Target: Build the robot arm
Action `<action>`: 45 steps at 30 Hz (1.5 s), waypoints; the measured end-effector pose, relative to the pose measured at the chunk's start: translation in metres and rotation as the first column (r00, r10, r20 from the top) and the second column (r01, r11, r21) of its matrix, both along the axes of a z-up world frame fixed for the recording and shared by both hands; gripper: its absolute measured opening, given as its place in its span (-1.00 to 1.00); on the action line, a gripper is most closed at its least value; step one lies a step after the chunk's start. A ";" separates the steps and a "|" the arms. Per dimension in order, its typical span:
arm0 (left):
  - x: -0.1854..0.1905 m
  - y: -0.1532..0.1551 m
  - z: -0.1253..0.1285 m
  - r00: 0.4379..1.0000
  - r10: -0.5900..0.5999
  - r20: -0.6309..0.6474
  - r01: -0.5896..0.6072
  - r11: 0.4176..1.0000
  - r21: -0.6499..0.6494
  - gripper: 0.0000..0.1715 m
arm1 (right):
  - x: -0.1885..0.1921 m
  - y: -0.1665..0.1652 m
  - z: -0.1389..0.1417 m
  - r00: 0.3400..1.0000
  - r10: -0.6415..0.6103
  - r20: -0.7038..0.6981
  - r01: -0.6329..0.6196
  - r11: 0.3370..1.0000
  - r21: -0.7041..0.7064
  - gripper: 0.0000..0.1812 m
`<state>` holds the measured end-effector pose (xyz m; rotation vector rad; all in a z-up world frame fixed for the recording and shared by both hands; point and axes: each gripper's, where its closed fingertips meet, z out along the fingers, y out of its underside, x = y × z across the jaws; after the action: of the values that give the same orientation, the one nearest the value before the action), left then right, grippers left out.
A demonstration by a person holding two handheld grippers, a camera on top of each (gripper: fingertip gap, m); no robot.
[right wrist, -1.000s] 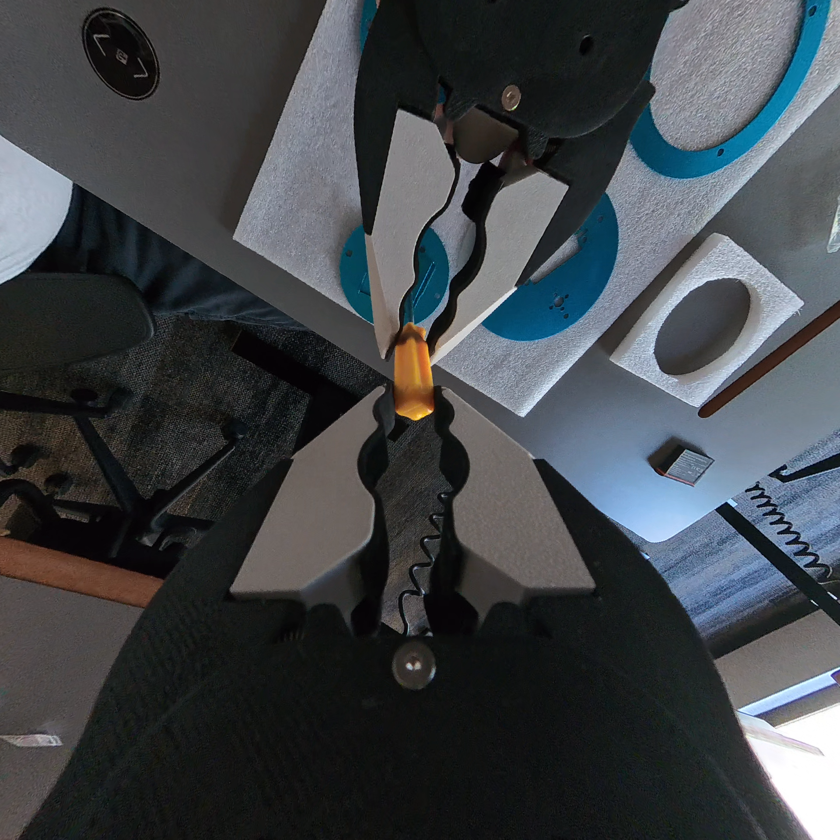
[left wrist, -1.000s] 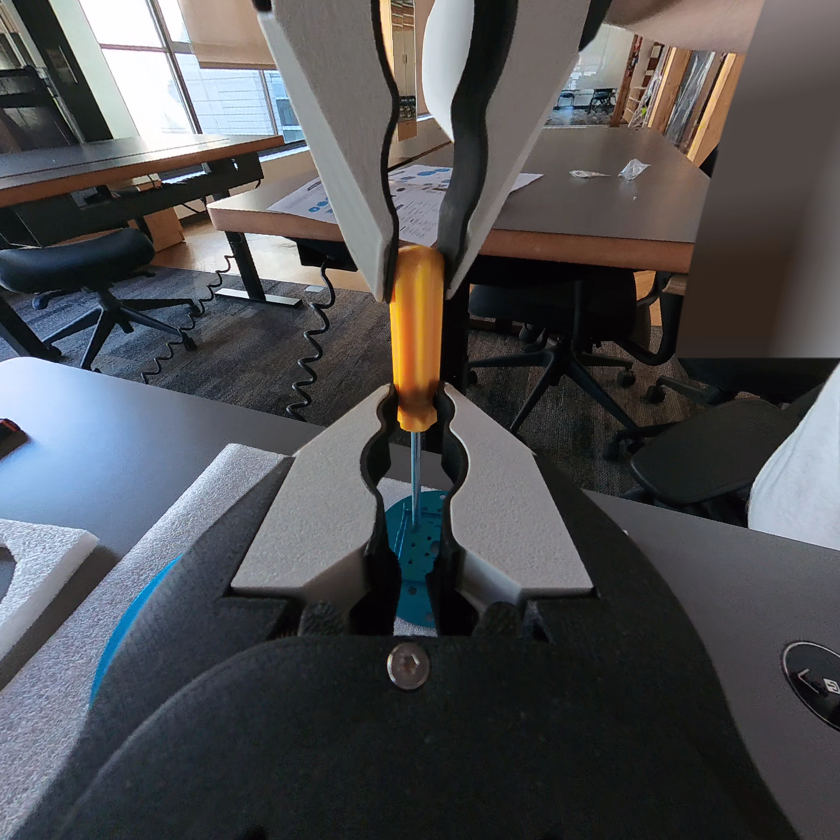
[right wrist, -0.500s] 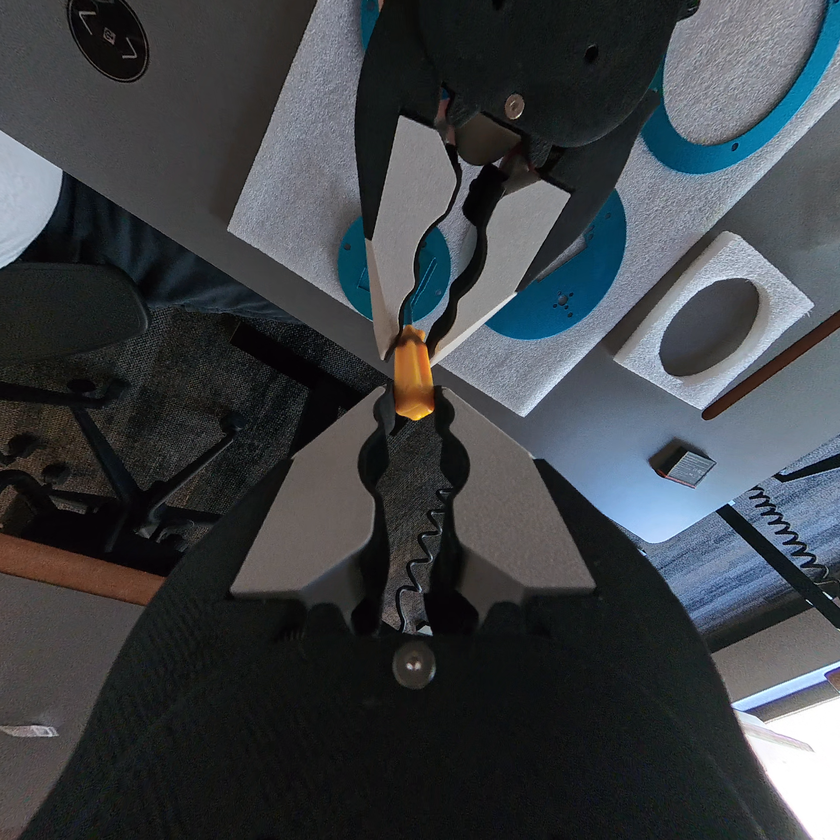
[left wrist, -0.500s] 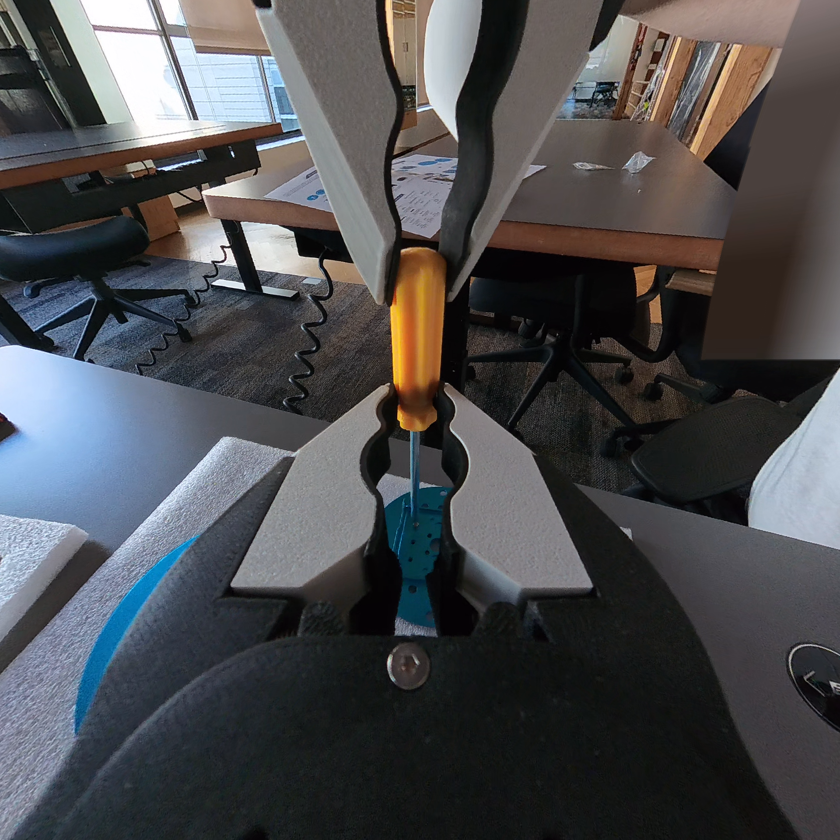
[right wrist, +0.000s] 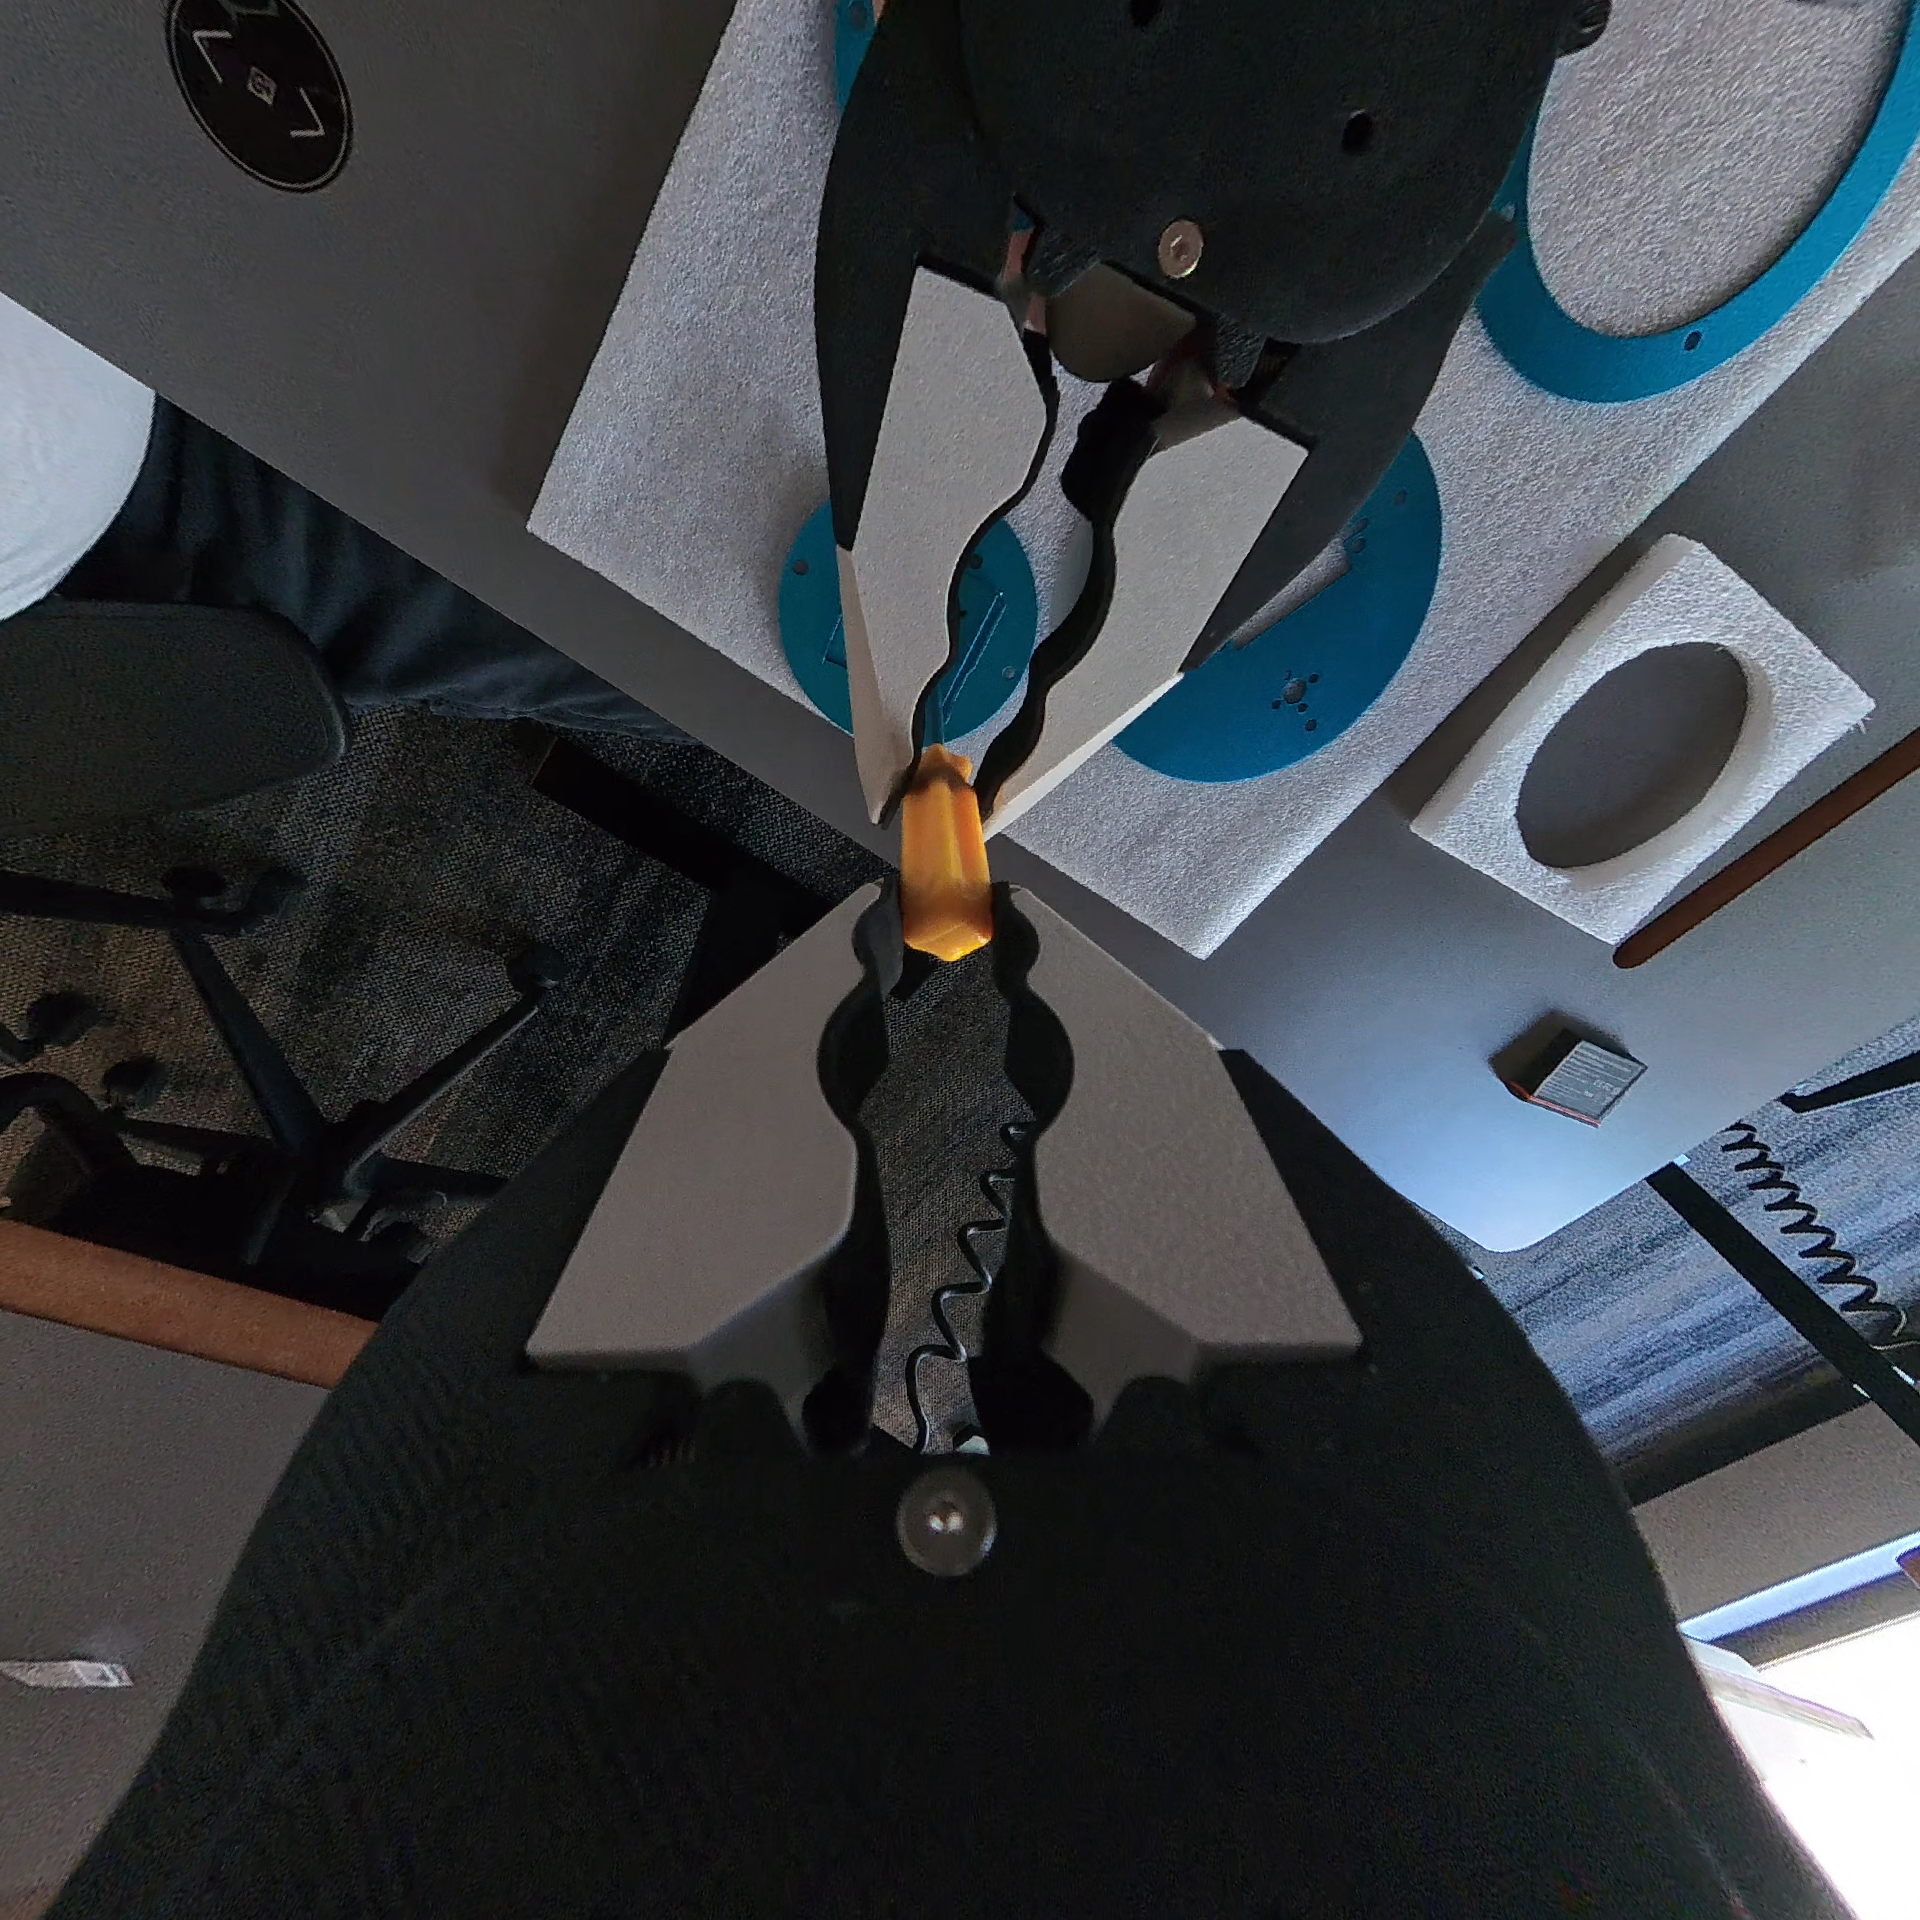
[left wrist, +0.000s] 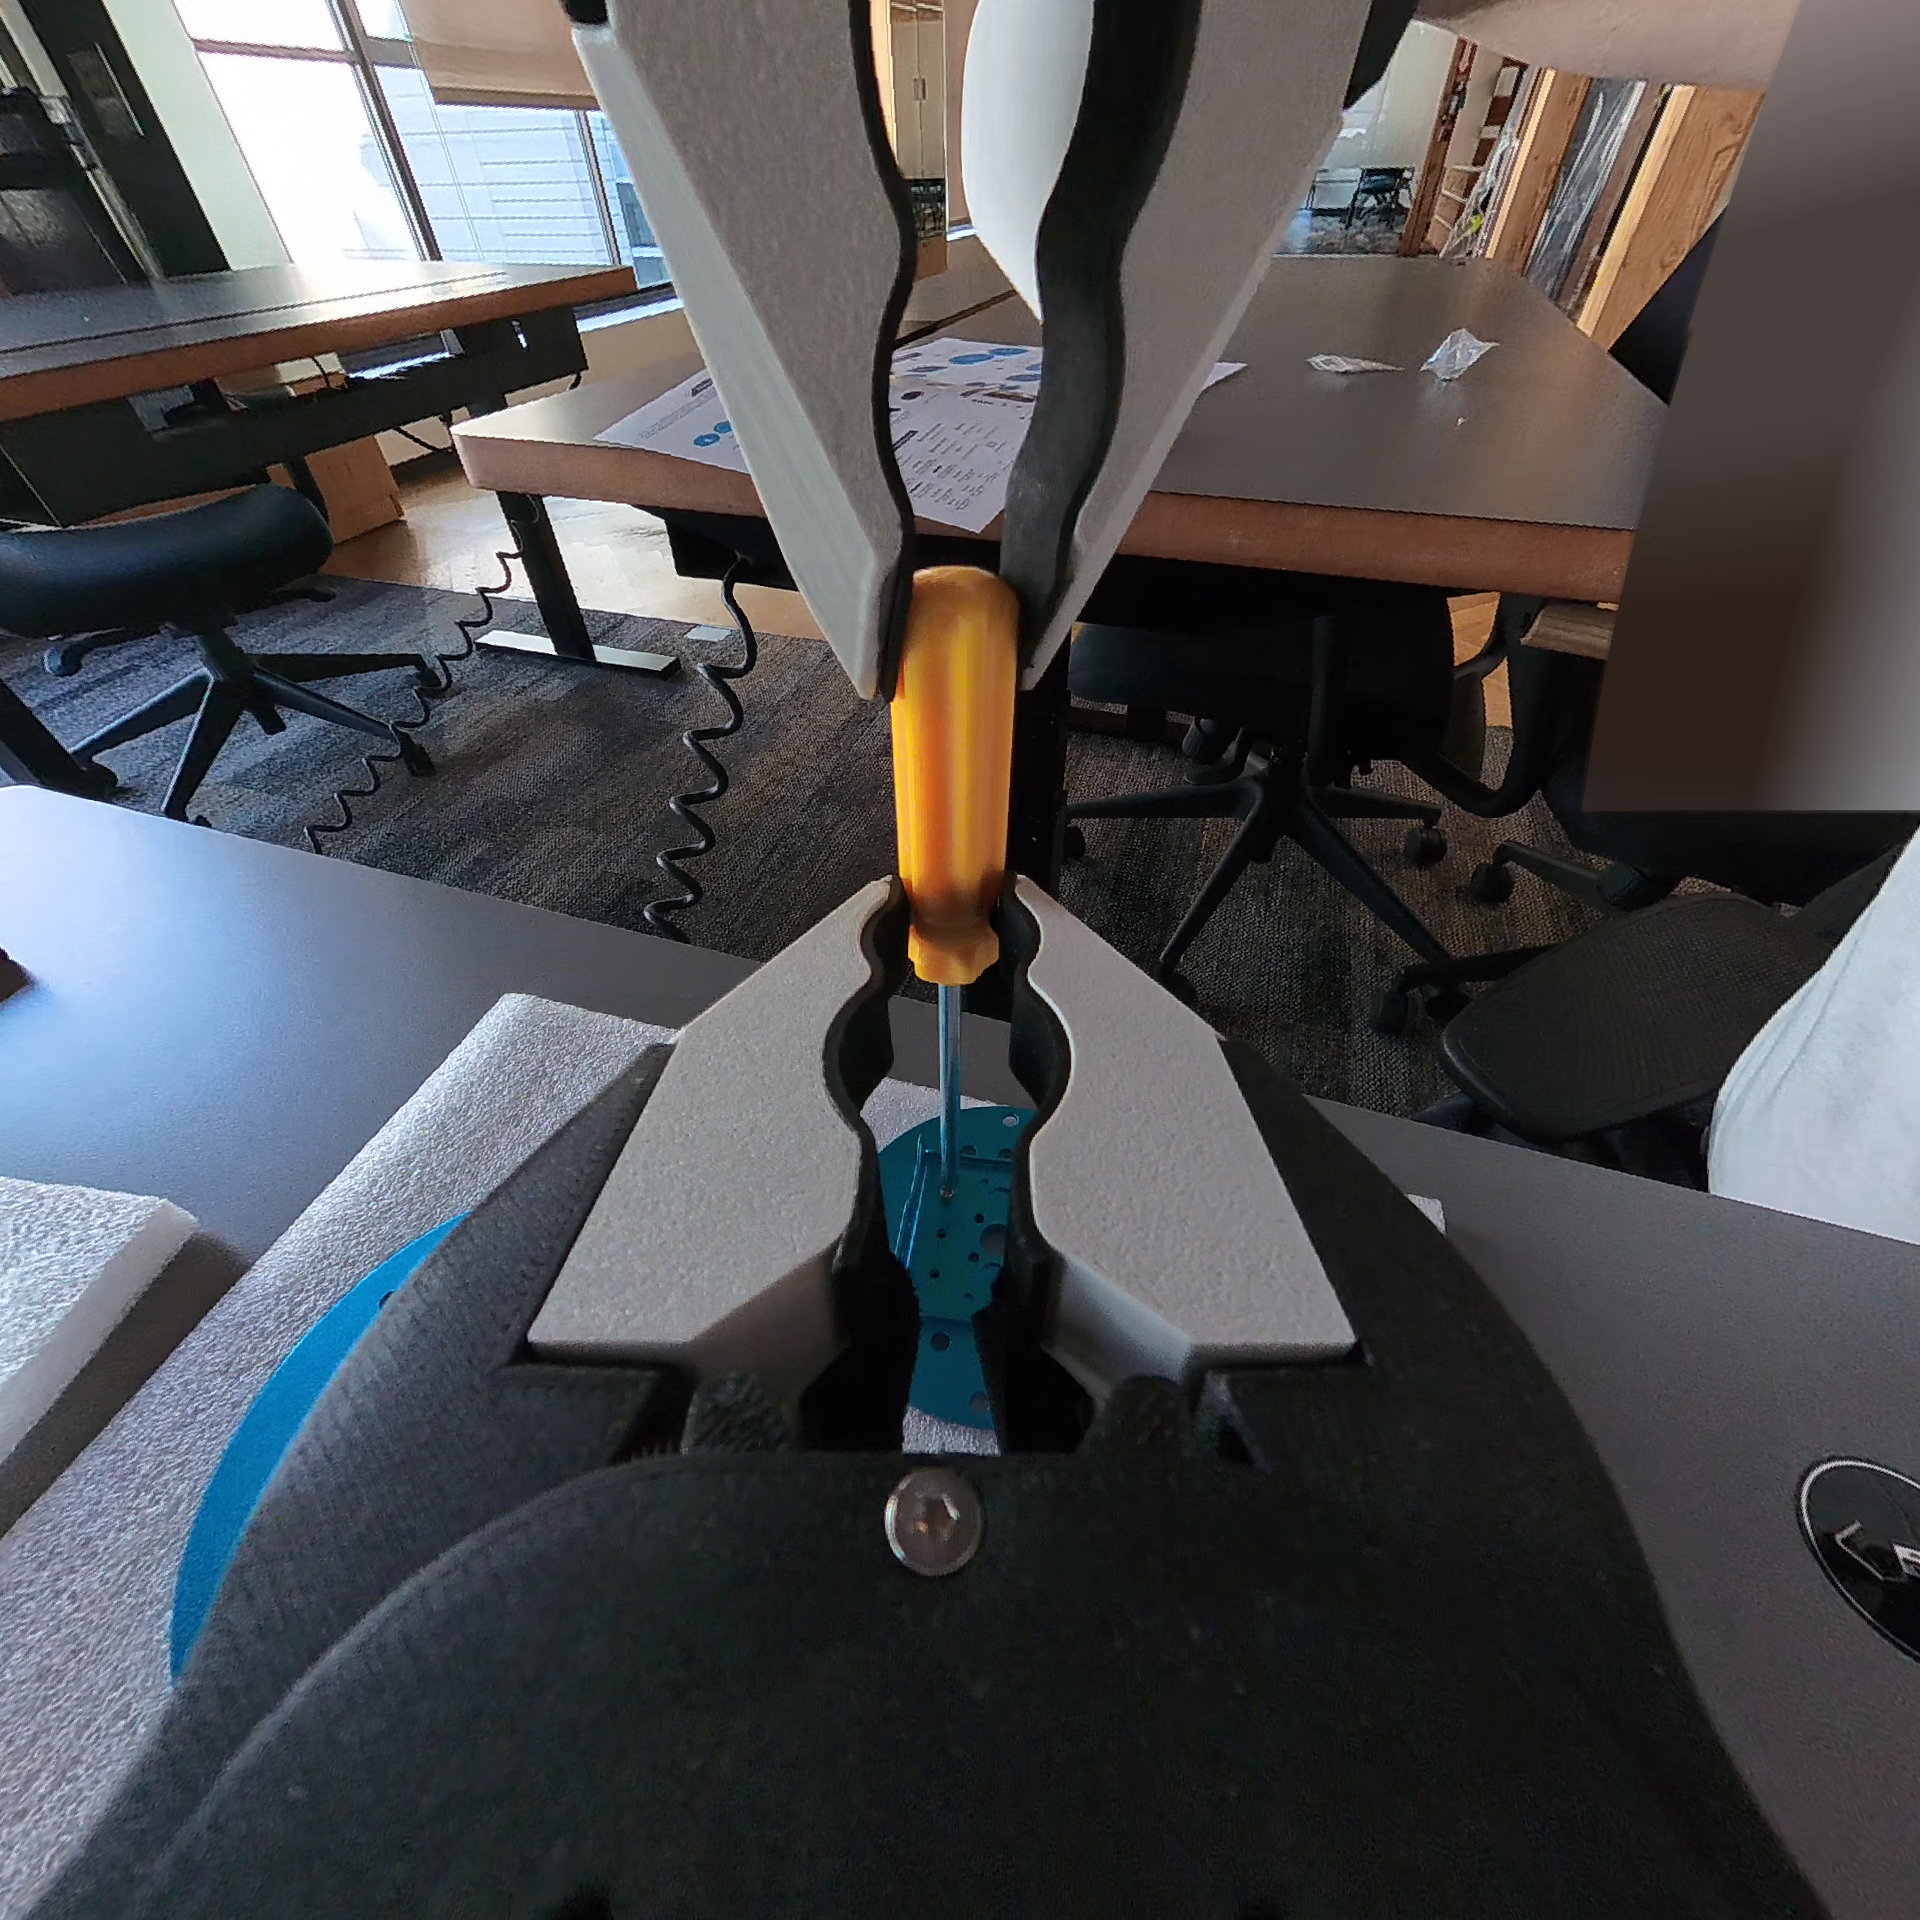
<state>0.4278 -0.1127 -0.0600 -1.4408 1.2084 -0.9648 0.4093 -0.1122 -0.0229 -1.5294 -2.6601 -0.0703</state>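
A screwdriver with an orange handle point(left wrist: 954, 769) stands upright, its thin shaft reaching down to a small blue disc with holes point(left wrist: 956, 1247) on a white foam sheet point(left wrist: 499, 1122). My left gripper point(left wrist: 954, 914) is shut on the lower end of the handle. My right gripper point(left wrist: 956, 639) comes from above and is shut on the handle's top end. In the right wrist view my right gripper point(right wrist: 943, 914) pinches the handle point(right wrist: 940, 873), and the left gripper point(right wrist: 935, 795) holds it from the far side, over the small disc point(right wrist: 997, 613).
On the foam lie a larger blue disc point(right wrist: 1299, 707) and a blue ring point(right wrist: 1662, 353). A foam block with an oval hole point(right wrist: 1642, 748) and a small black box point(right wrist: 1569, 1075) sit on the grey desk. A round black control point(left wrist: 1860, 1548) is inset in the desk. Office chairs and tables stand beyond. My hands' fingertips stand some 4 cm from each other. It is some 20 cm from my left tips to the round black control point(left wrist: 1860, 1548). The right camera catches it too, in the right wrist view point(right wrist: 303, 111).
Both grippers keep their hold on the screwdriver. The left wrist view has swung slightly, so the scene slid a little to the left. The shaft tip stays on the small blue disc.
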 end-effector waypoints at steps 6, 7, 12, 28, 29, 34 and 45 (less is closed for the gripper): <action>0.000 0.000 0.001 1.000 0.000 0.005 -0.001 1.000 0.000 -0.82 | 0.000 0.000 0.001 1.000 0.000 -0.005 0.000 1.000 0.000 -0.83; 0.000 0.000 0.001 1.000 0.000 0.004 0.000 1.000 0.000 -0.82 | 0.000 0.000 0.001 1.000 0.000 -0.005 0.000 1.000 -0.001 -0.83; 0.000 0.001 0.000 1.000 0.003 0.000 -0.003 1.000 0.000 -0.83 | 0.000 0.001 0.000 1.000 0.001 -0.006 -0.001 1.000 -0.001 -0.83; -0.002 -0.001 0.000 1.000 -0.001 -0.004 0.001 1.000 0.015 -0.82 | -0.003 -0.003 0.000 0.999 0.038 0.001 -0.038 0.999 0.009 -0.83; -0.002 -0.002 0.000 1.000 -0.003 -0.006 0.003 1.000 0.015 -0.82 | -0.003 -0.003 0.000 0.999 0.038 0.004 -0.038 0.999 0.008 -0.83; -0.004 -0.003 -0.001 1.000 -0.008 -0.011 0.008 1.000 0.011 -0.82 | -0.006 -0.003 -0.001 1.000 0.012 0.009 -0.012 1.000 0.000 -0.83; -0.003 -0.006 0.000 0.999 -0.034 0.013 0.034 0.999 -0.010 -0.82 | -0.006 -0.005 -0.001 0.968 -0.248 0.048 0.246 0.968 0.047 -0.83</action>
<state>0.4250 -0.1182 -0.0597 -1.4235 1.2240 -1.0035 0.4035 -0.1173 -0.0242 -1.8621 -2.4740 -0.1810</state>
